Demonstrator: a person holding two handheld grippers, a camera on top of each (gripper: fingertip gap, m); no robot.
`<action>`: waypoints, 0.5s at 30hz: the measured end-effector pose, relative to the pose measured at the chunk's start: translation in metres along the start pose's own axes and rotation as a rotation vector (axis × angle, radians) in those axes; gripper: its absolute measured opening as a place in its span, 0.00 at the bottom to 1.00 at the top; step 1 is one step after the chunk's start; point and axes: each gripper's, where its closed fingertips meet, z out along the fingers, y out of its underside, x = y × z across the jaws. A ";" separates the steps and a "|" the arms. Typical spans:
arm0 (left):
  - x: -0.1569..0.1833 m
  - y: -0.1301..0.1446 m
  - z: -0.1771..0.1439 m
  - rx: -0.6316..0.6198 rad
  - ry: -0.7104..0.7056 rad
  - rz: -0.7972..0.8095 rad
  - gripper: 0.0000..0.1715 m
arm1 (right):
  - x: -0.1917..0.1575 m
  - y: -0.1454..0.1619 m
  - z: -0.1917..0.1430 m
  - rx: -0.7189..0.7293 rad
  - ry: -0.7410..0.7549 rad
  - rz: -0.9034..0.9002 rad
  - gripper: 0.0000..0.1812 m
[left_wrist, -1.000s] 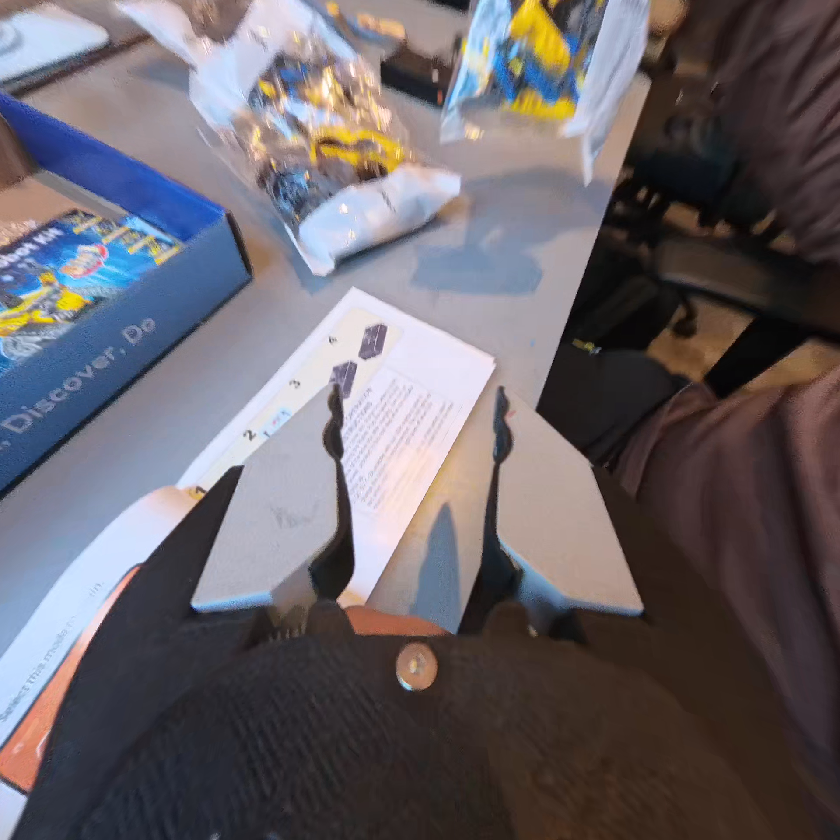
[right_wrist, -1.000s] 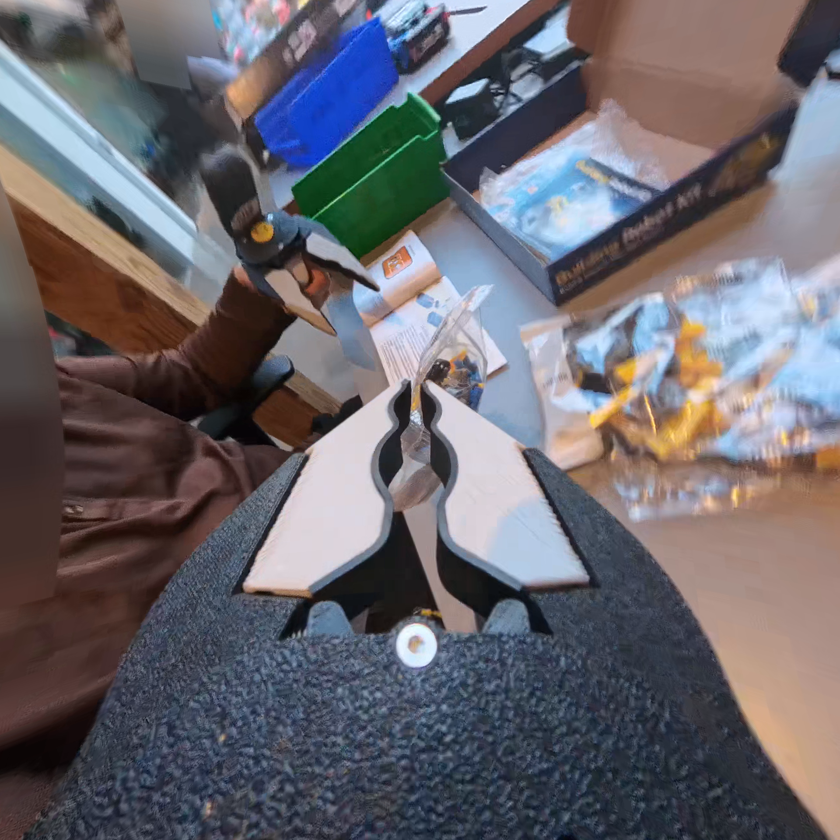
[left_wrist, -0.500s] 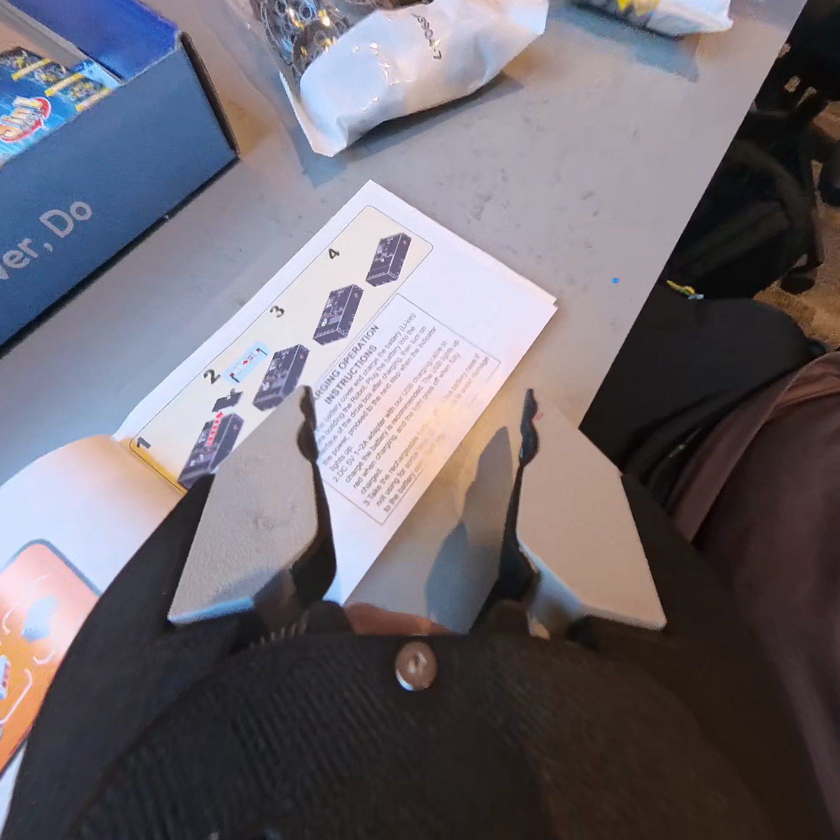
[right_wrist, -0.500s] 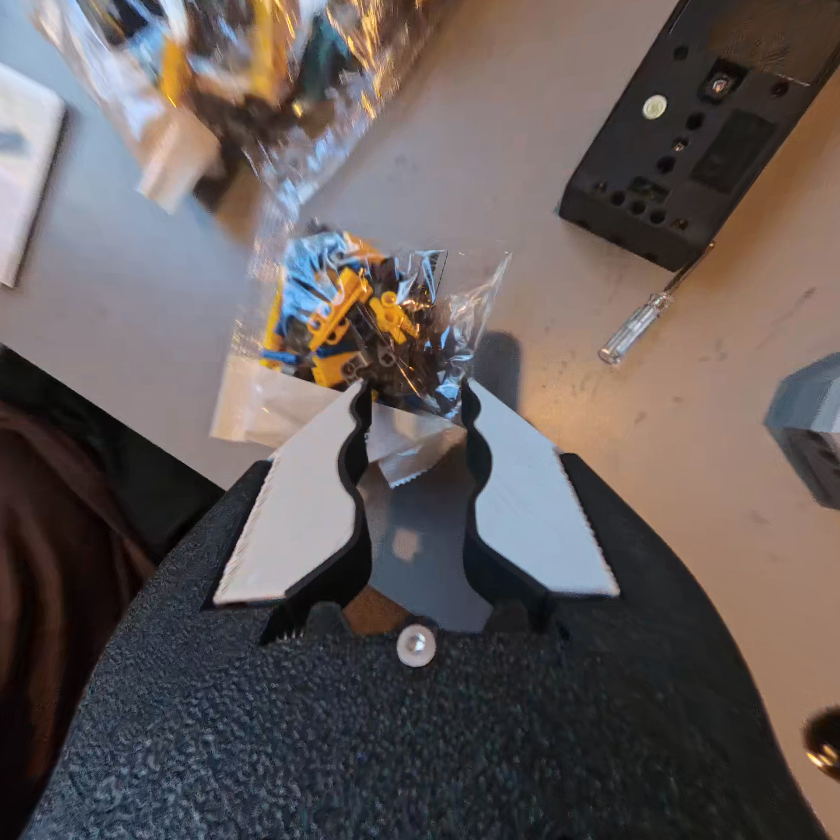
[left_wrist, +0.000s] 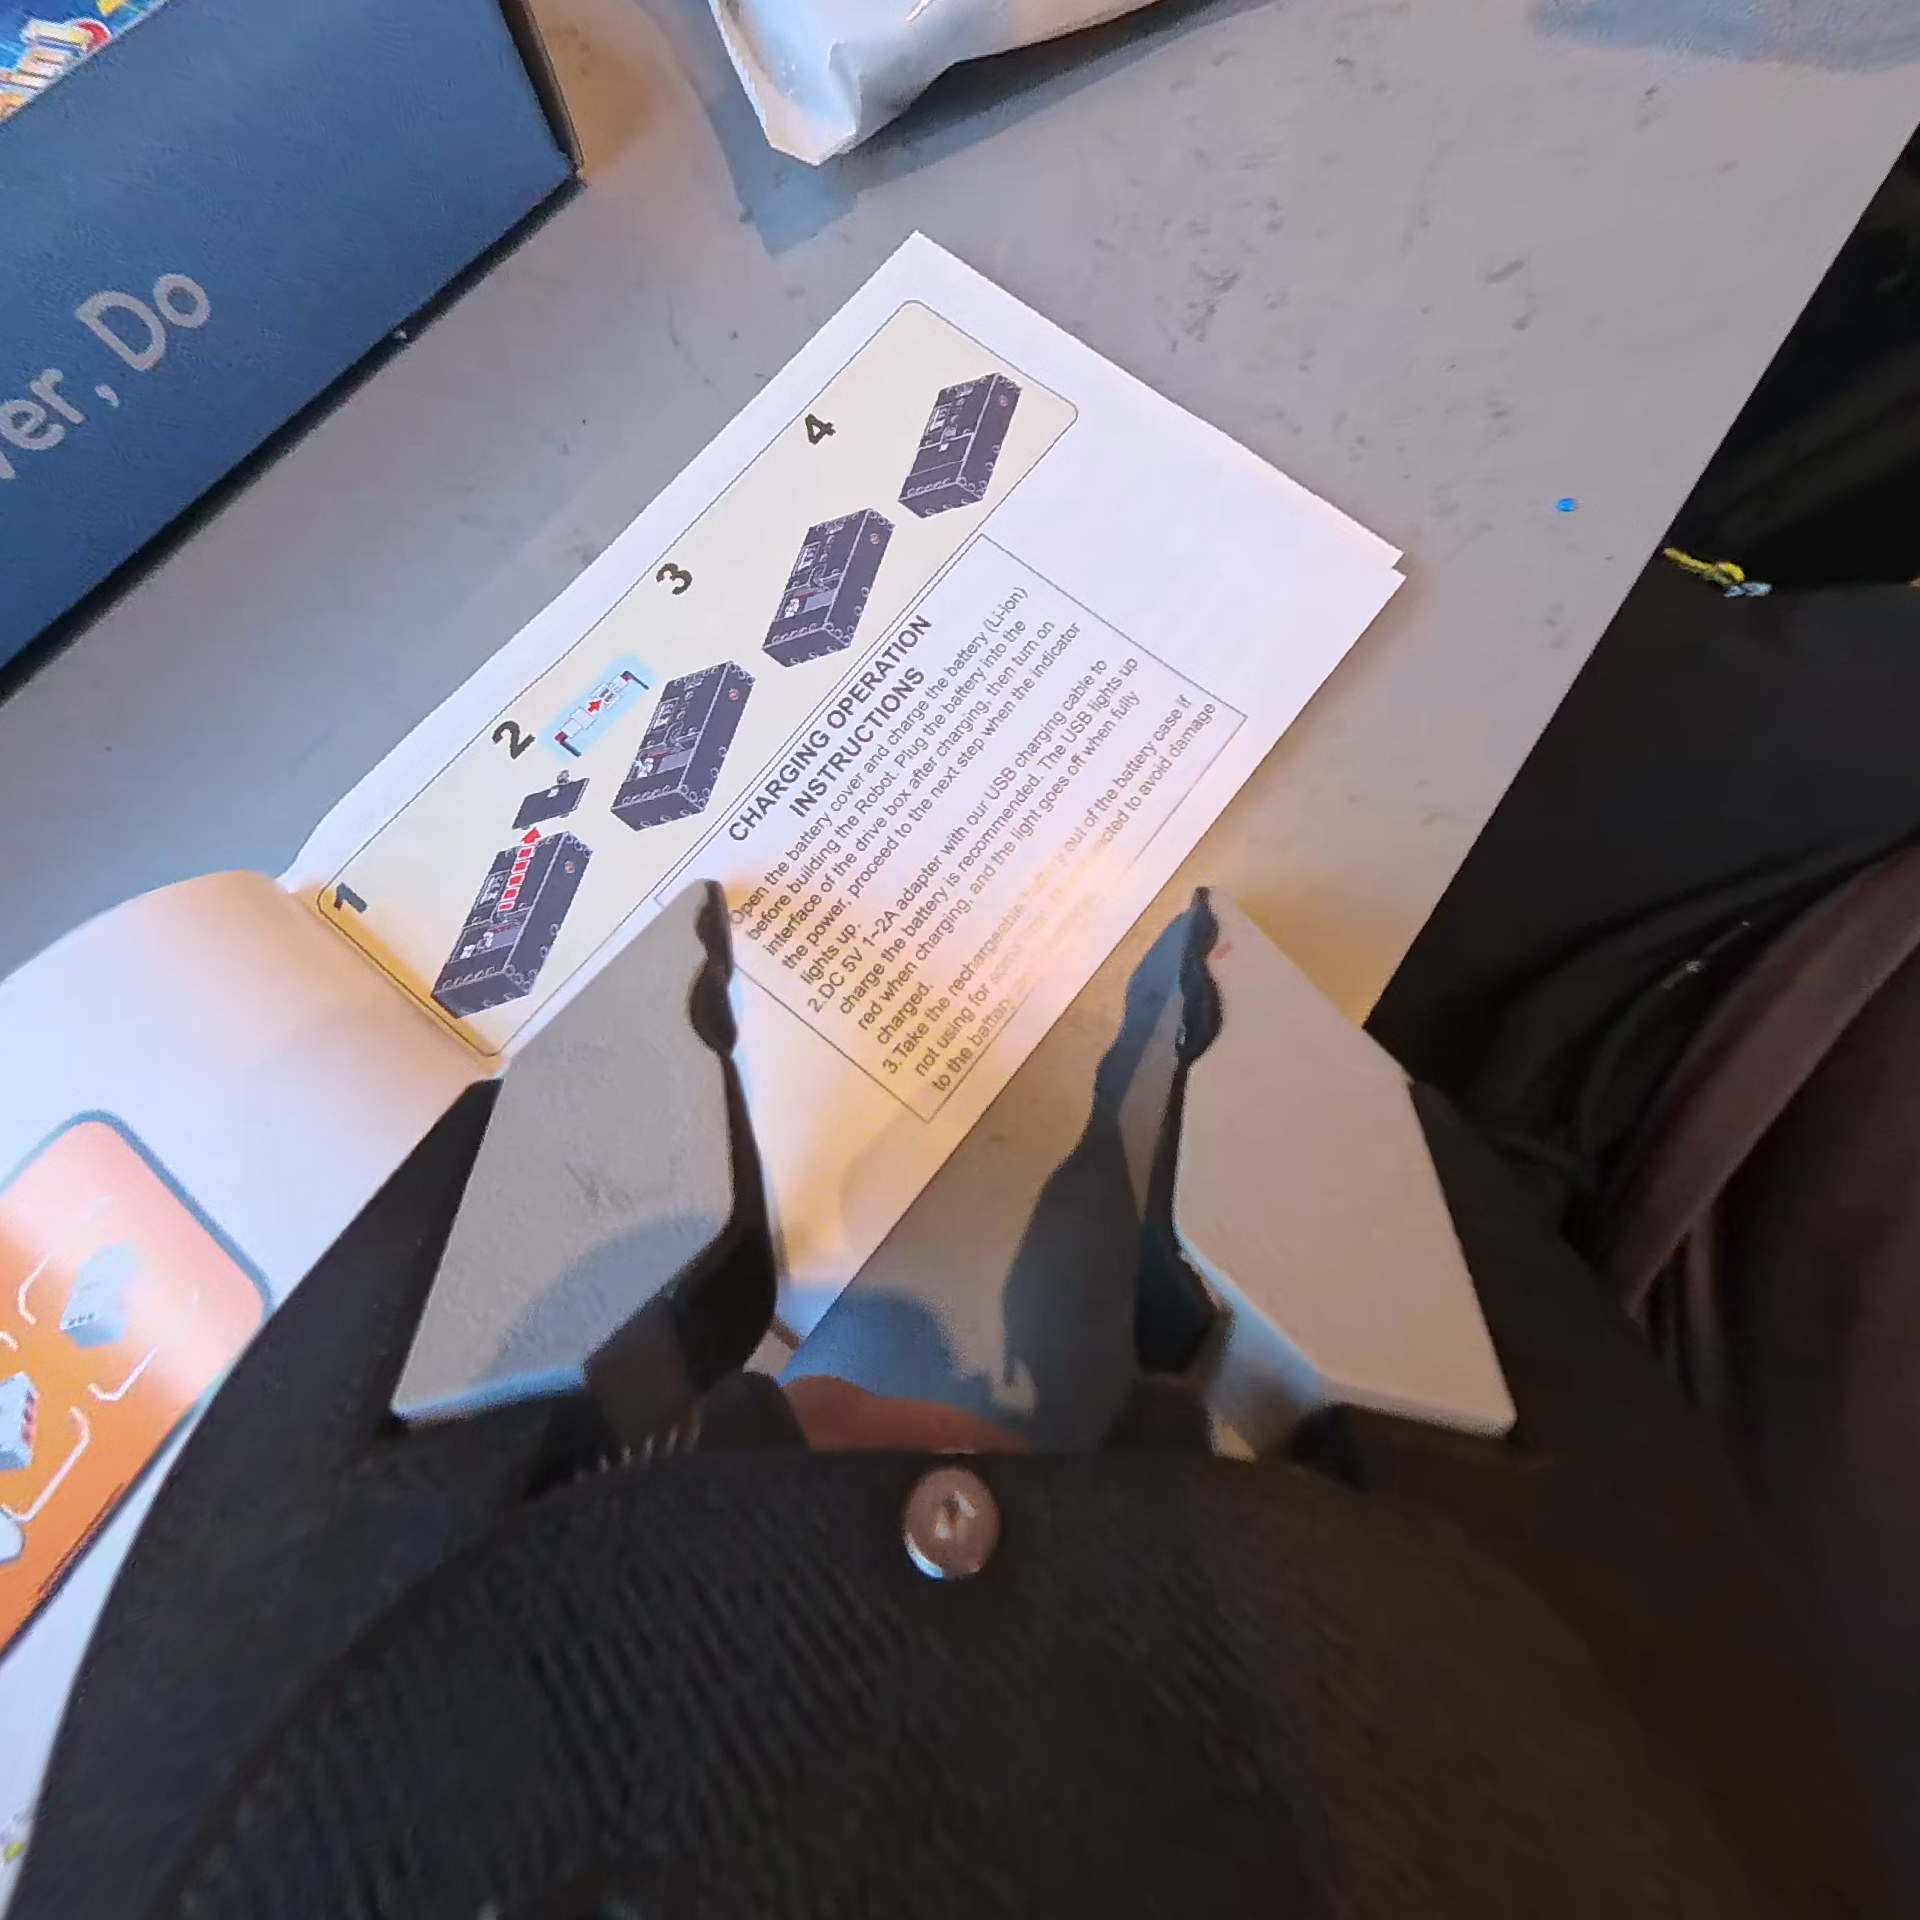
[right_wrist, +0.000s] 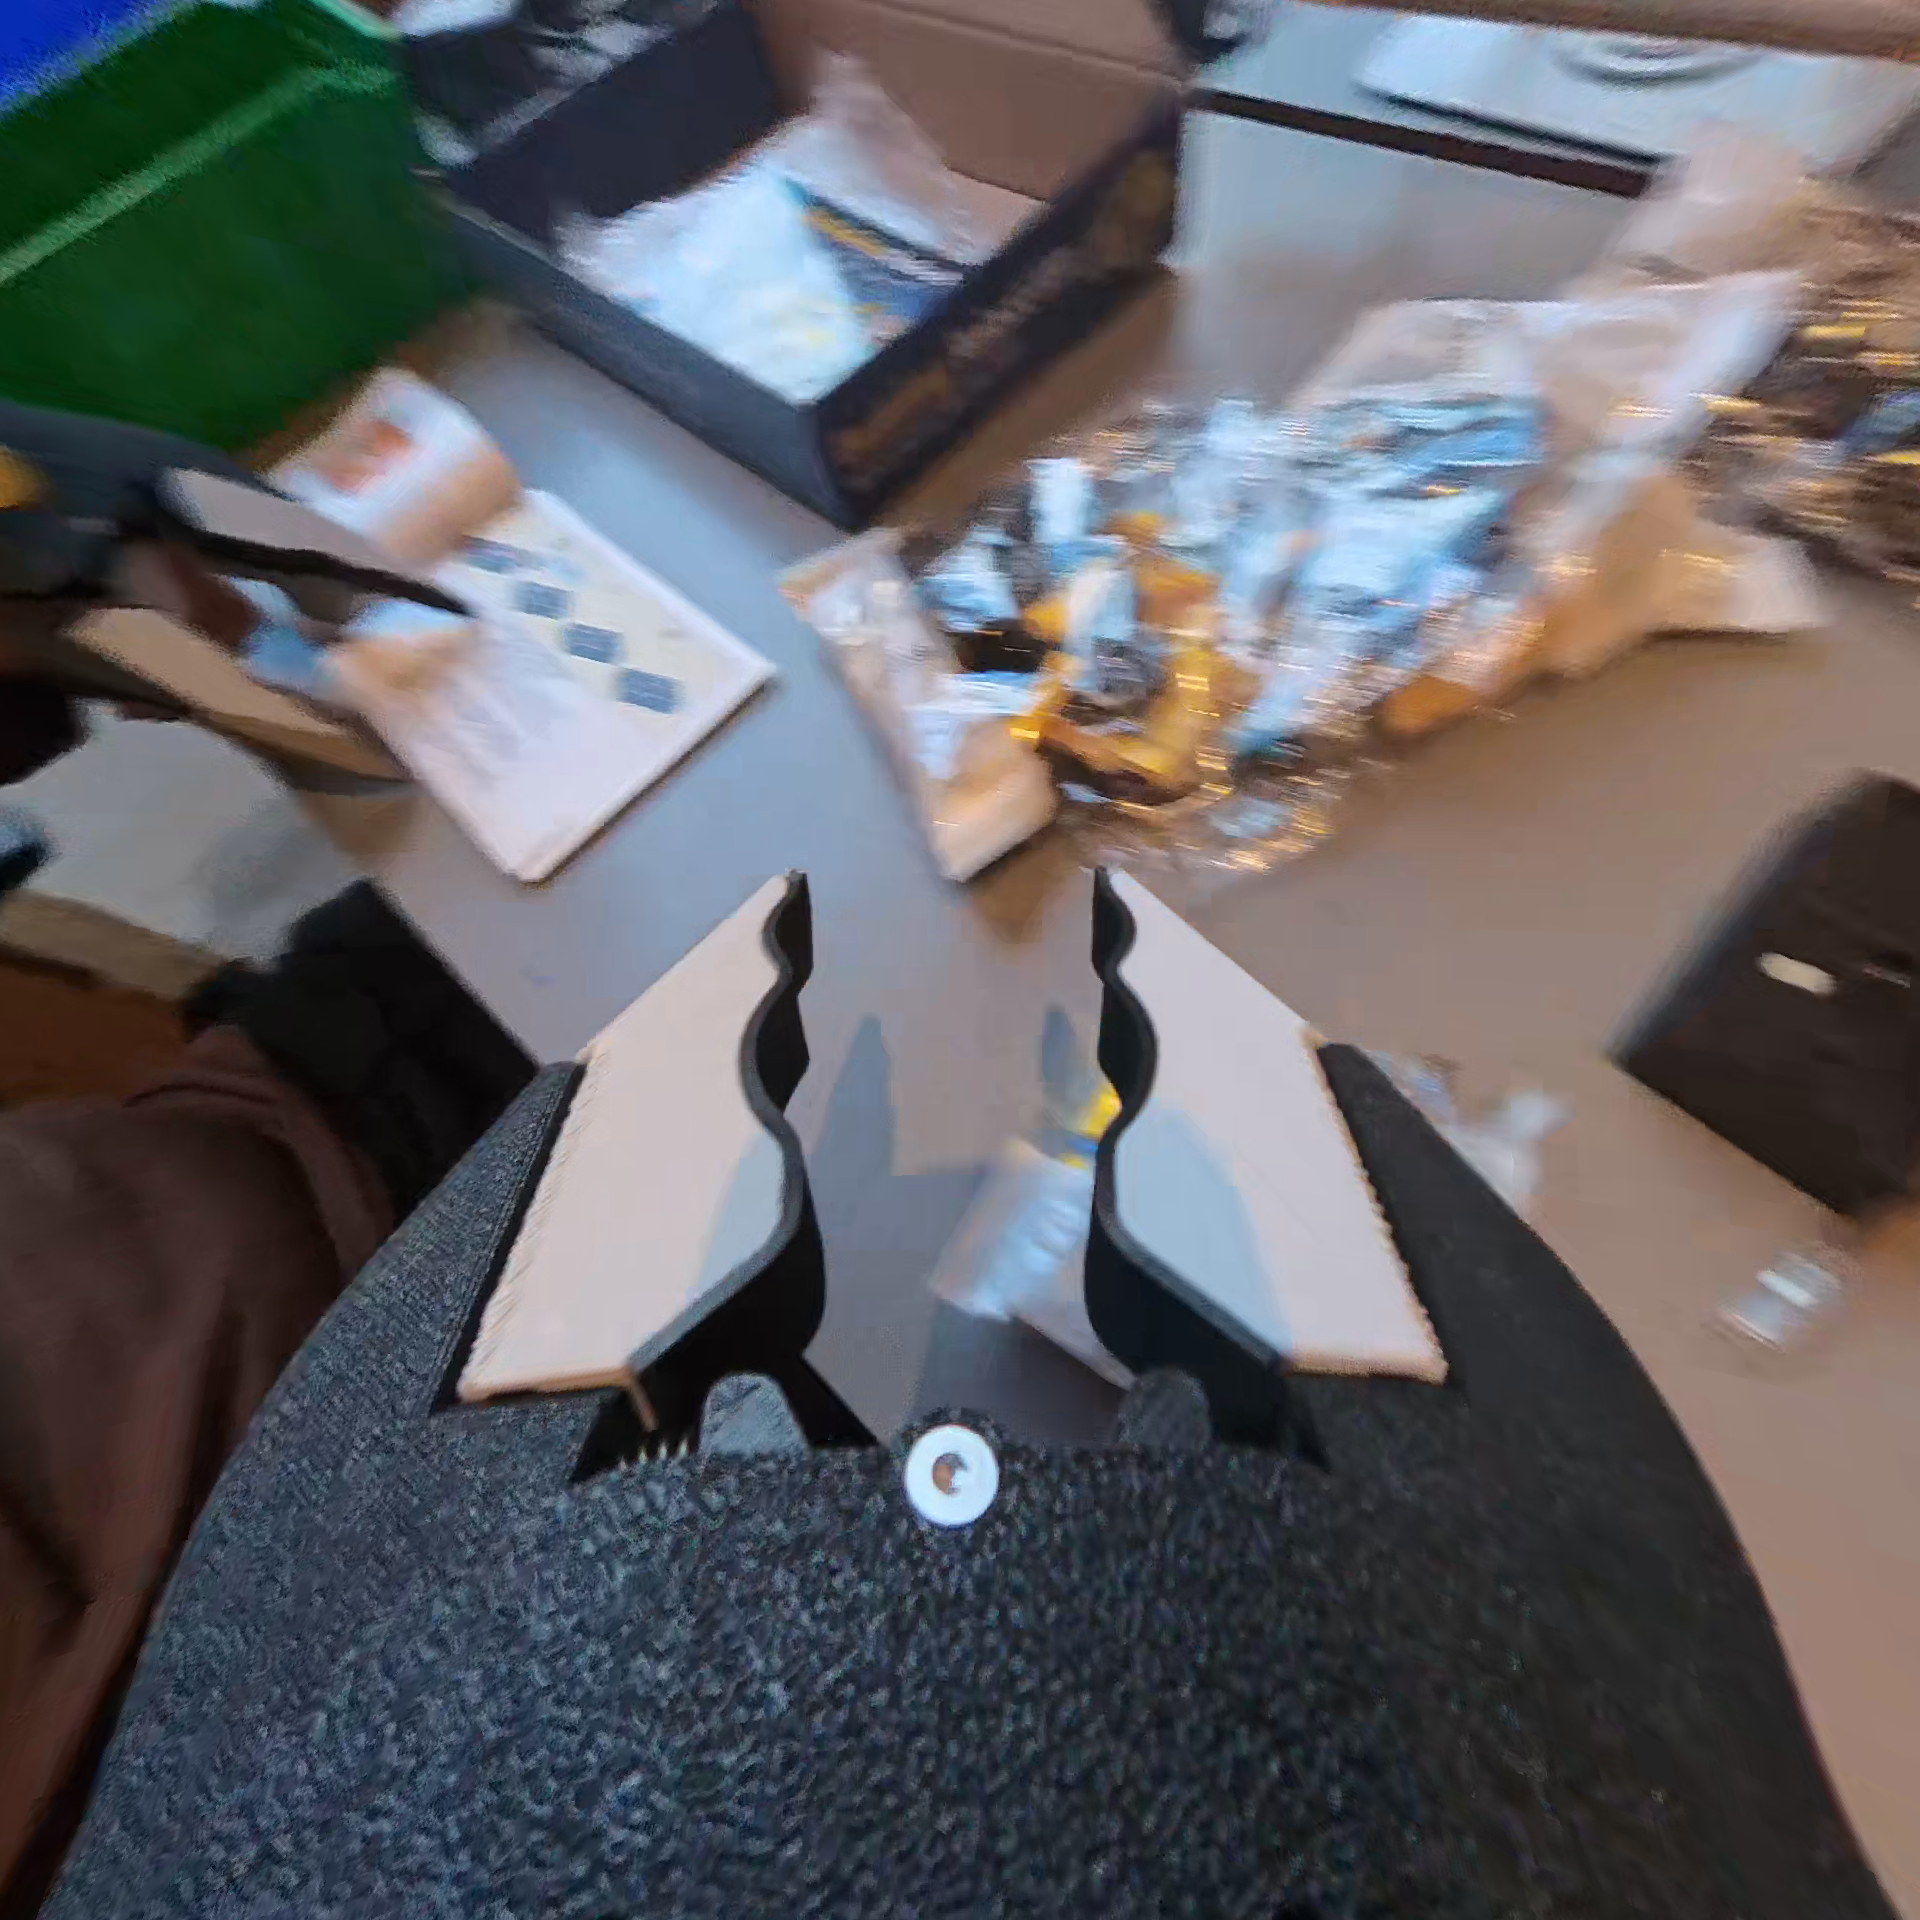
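My left gripper (left_wrist: 954, 914) is open and empty, hovering low over a folded white instruction sheet (left_wrist: 935, 665) with numbered pictures that lies on the grey table (left_wrist: 1351, 260). My right gripper (right_wrist: 945, 904) is open and empty above the table. A small clear bag of yellow and blue parts (right_wrist: 1039, 1216) lies on the table under and between its fingers. The left gripper (right_wrist: 260, 634) also shows in the right wrist view, over the sheet (right_wrist: 582, 717).
A dark blue open box (left_wrist: 208, 260) stands left of the sheet; it also shows in the right wrist view (right_wrist: 935, 343). Larger bags of parts (right_wrist: 1299, 582) lie beyond. A black block (right_wrist: 1787, 997) sits right, a green bin (right_wrist: 197, 208) far left. The table edge (left_wrist: 1662, 540) is right. My hands' fingertips stand some 30 cm from each other. My left tips are about 45 cm from the black block (right_wrist: 1787, 997), my right tips only 20 cm.
My right gripper opened and let go of the small bag, which now lies on the table, then swung up. My left gripper moved lower and closer over the sheet.
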 end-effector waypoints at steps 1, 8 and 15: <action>0.000 0.000 0.000 0.004 0.000 -0.003 0.50 | -0.017 0.002 0.011 0.005 -0.052 -0.012 0.29; 0.005 -0.001 0.001 0.008 -0.012 0.013 0.47 | -0.013 0.022 0.081 -0.103 0.051 -0.058 0.38; 0.019 -0.040 -0.003 0.130 0.040 0.012 0.45 | -0.012 0.036 0.119 -0.253 0.006 -0.149 0.12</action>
